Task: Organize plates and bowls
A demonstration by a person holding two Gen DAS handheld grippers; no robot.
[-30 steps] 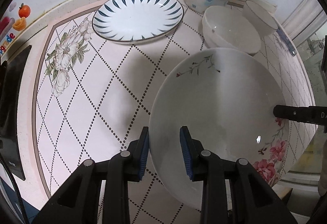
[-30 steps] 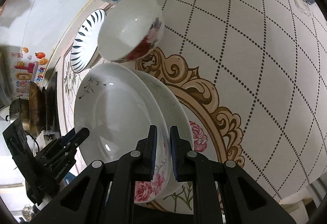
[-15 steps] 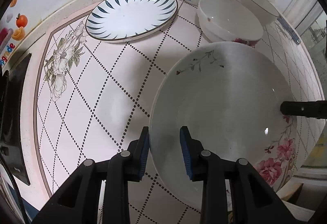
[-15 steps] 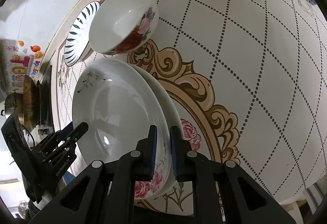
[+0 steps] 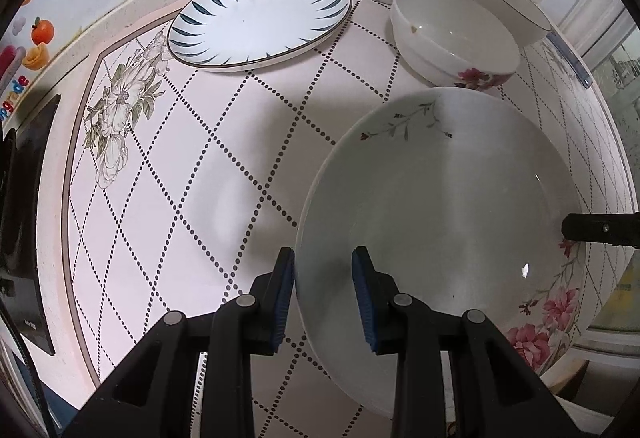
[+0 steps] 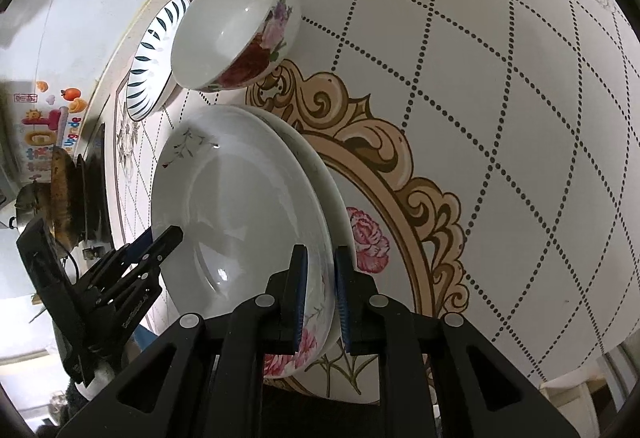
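- Left gripper: my jaws straddle the near rim of the floral plate, one pad outside, one over the basin. The outer pad sits at the rim, the inner one looks clear of the surface, so I cannot tell whether this side really grips. Spacing unchanged from a second ago.
- Floral plate: held over the counter, tilted. It seems to sit on a second plate whose edge peeks out behind it in the right view.
- Since a second ago the blue-leaf plate and rose bowl have slid toward me in the left view; the bowl's rose print now shows. My guess: the view has tipped a little, the dishes have not moved.
- Right gripper: clenched on the far rim, pads tight either side, as before.
- Meaning: carry continues, nothing released. The blue-leaf plate looks the likely stack target.
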